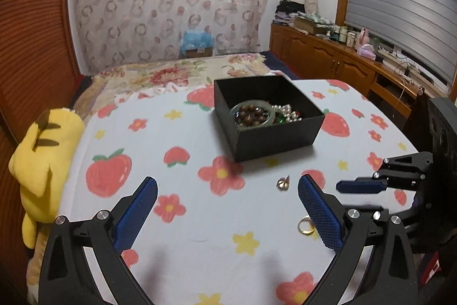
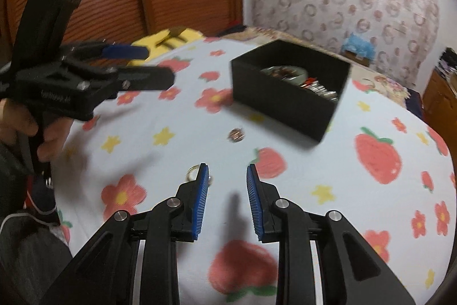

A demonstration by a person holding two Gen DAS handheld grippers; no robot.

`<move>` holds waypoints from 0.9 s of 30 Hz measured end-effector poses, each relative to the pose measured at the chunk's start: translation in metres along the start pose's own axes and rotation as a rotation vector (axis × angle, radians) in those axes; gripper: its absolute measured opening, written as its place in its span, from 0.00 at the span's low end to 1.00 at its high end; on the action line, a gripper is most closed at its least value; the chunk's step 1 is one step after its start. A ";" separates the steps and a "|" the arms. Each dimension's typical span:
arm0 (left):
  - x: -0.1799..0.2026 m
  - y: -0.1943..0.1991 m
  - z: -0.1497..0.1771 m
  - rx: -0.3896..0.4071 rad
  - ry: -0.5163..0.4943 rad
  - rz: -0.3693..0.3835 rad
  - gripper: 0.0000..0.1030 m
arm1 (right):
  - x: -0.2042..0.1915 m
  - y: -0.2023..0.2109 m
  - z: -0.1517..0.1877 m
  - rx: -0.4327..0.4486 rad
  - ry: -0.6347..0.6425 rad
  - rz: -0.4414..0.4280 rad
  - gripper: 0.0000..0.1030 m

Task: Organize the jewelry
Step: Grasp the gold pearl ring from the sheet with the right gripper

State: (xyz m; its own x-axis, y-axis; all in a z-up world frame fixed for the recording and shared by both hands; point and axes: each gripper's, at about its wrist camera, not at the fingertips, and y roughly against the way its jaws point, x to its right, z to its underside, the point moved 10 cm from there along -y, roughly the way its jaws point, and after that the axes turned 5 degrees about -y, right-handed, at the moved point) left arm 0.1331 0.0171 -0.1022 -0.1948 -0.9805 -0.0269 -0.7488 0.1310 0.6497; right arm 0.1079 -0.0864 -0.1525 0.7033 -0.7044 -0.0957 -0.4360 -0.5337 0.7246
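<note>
A black open box (image 1: 274, 133) sits on the strawberry-print cloth (image 1: 177, 247) and holds a green bangle, brown beads and pearls (image 1: 254, 115). It also shows in the right wrist view (image 2: 282, 102). A small gold earring (image 1: 283, 183) lies in front of the box, also in the right wrist view (image 2: 236, 134). A gold ring (image 1: 306, 226) lies by my left gripper's right finger; in the right wrist view the ring (image 2: 192, 172) is partly hidden behind a finger. My left gripper (image 1: 228, 182) is open and empty. My right gripper (image 2: 227, 166) is open and empty.
A yellow plush toy (image 1: 42, 159) lies at the cloth's left edge. A wooden cabinet (image 1: 328, 59) with bottles stands at the far right. The right gripper (image 1: 360, 186) shows at the right of the left wrist view, and the left gripper (image 2: 137, 70) at the left of the right wrist view.
</note>
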 end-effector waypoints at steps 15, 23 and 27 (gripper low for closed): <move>0.002 -0.010 0.016 -0.041 0.012 0.016 0.92 | -0.026 -0.023 0.004 -0.091 0.098 -0.002 0.29; 0.006 -0.014 0.020 -0.053 0.013 0.027 0.92 | -0.024 -0.020 0.001 -0.080 0.094 0.004 0.24; 0.013 -0.021 0.022 -0.066 0.001 0.038 0.92 | -0.012 -0.008 -0.001 -0.052 0.069 0.019 0.24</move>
State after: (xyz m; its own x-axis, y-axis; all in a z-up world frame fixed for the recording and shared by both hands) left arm 0.1322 0.0046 -0.1323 -0.2217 -0.9751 -0.0007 -0.6977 0.1581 0.6987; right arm 0.1033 -0.0728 -0.1564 0.7332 -0.6791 -0.0357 -0.4210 -0.4945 0.7604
